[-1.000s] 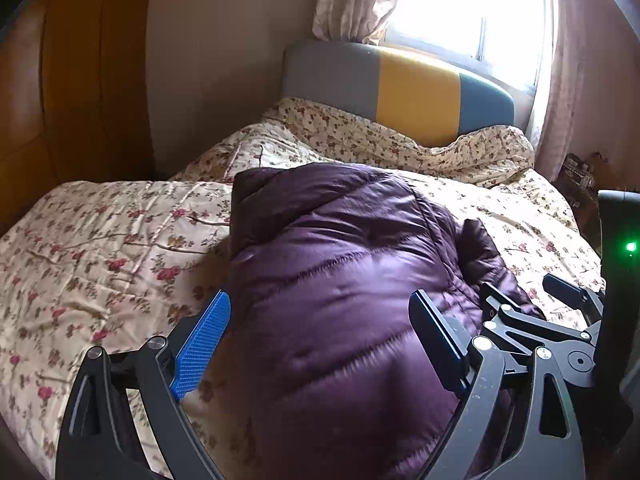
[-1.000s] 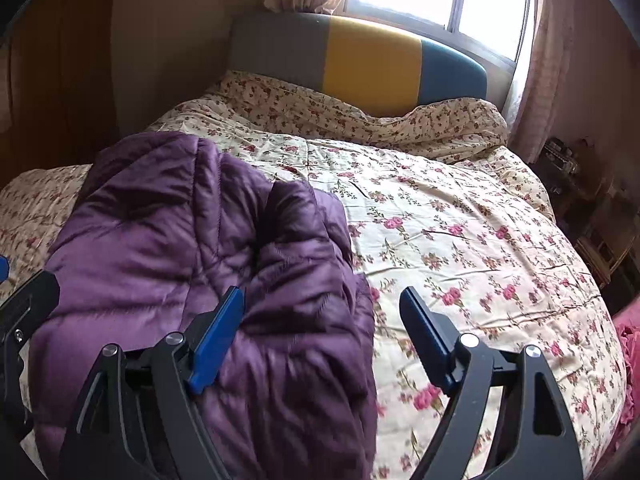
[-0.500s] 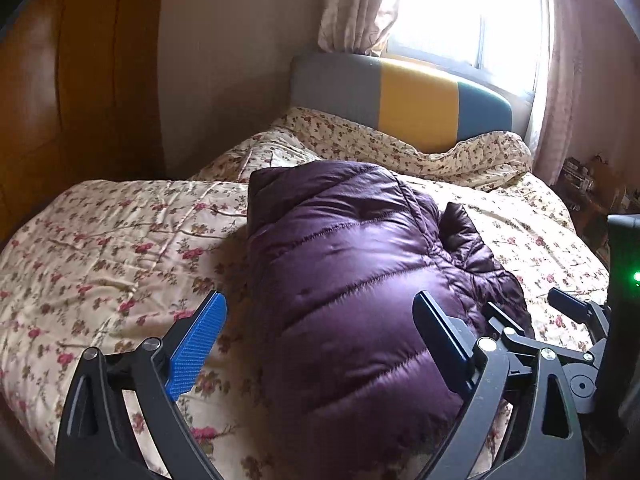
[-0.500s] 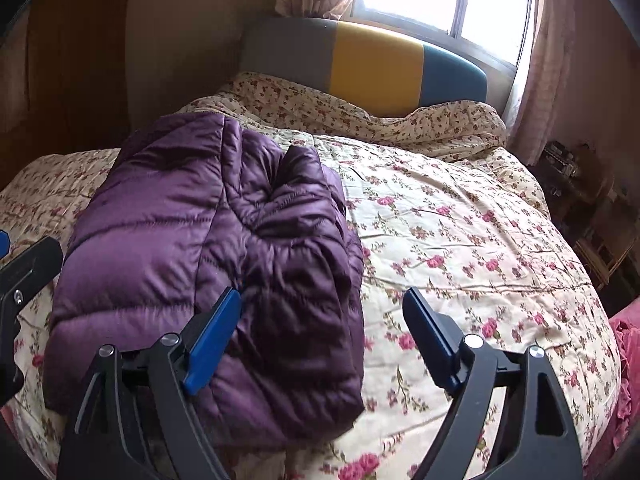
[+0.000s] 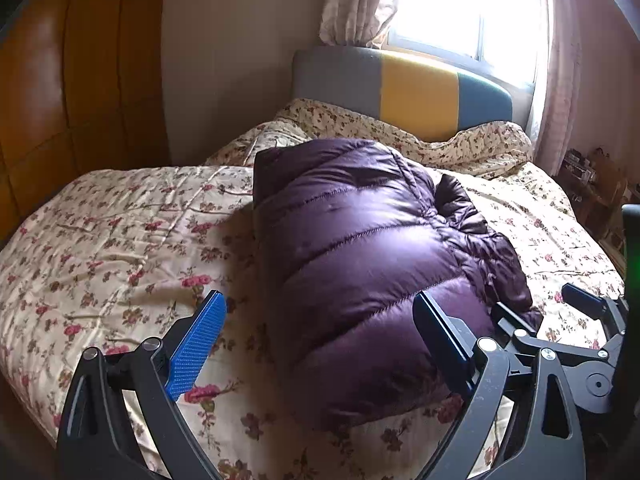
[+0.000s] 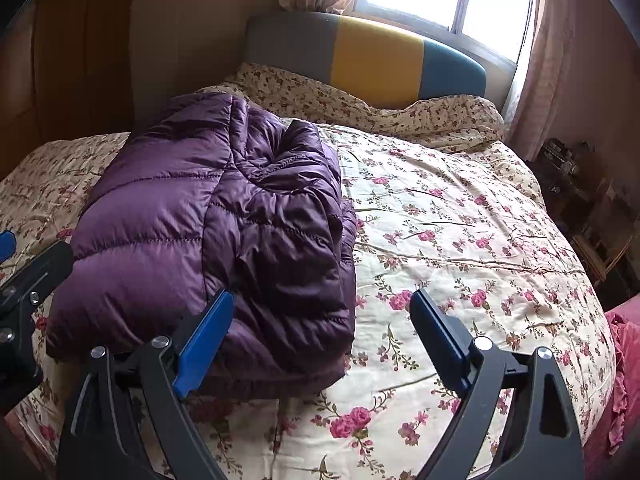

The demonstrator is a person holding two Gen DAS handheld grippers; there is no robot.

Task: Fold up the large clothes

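A purple quilted down jacket (image 5: 360, 256) lies folded into a thick bundle on the floral bedspread (image 5: 120, 232); it also shows in the right wrist view (image 6: 224, 232). My left gripper (image 5: 320, 340) is open and empty, held above the jacket's near left edge. My right gripper (image 6: 322, 340) is open and empty, held above the jacket's near right corner. The right gripper's frame (image 5: 560, 344) shows at the lower right of the left wrist view. Neither gripper touches the jacket.
The bedspread (image 6: 460, 240) stretches right of the jacket. A grey, yellow and blue headboard (image 6: 368, 56) stands below a bright window. A wooden wardrobe (image 5: 60, 100) is at the left. Cluttered furniture (image 6: 580, 184) and pink cloth (image 6: 624, 360) lie at the right.
Both grippers have pulled back and up from the jacket, so more of the bedspread shows around it. The jacket lies still, and both grippers stay open.
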